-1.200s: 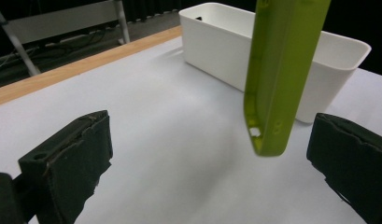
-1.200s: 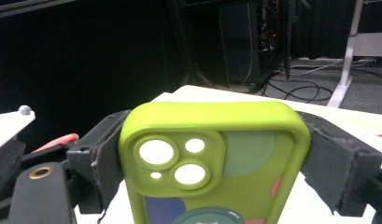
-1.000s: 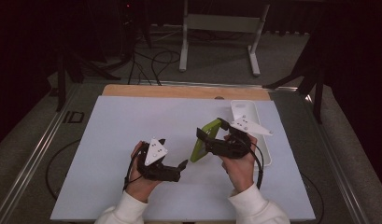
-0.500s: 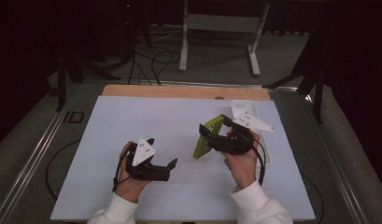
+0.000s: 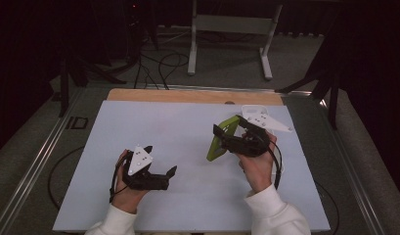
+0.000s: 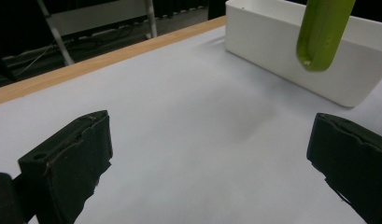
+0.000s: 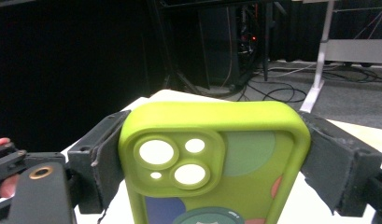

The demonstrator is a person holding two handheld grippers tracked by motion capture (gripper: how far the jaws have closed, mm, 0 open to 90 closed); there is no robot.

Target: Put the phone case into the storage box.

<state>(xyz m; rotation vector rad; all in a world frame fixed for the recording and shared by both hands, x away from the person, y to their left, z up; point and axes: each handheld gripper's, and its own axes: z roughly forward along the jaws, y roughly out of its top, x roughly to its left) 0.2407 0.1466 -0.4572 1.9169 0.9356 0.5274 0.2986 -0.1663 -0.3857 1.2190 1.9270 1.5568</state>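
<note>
A lime-green phone case (image 5: 221, 139) with camera cut-outs is held off the white table top (image 5: 158, 122), standing on edge and tilted. My right gripper (image 5: 228, 137) is shut on it, one jaw on each long side. The right gripper view shows the case (image 7: 216, 158) from the back, clamped between the pads (image 7: 102, 158) of my right gripper (image 7: 212, 140). My left gripper (image 5: 161, 158) is open and holds nothing, low over the front left of the table. In the left gripper view, the case (image 6: 321, 32) hangs well beyond my open left gripper (image 6: 216, 154).
A white bin (image 6: 282, 46) stands at the table's back right, just behind the case, and its rim (image 5: 251, 108) shows in the high view. A wooden strip (image 5: 188, 95) runs along the far edge. Cables and a metal stand (image 5: 232, 24) lie on the floor beyond.
My left gripper has drawn back left, away from the case, still open. The right gripper has carried the case slightly farther back and right.
</note>
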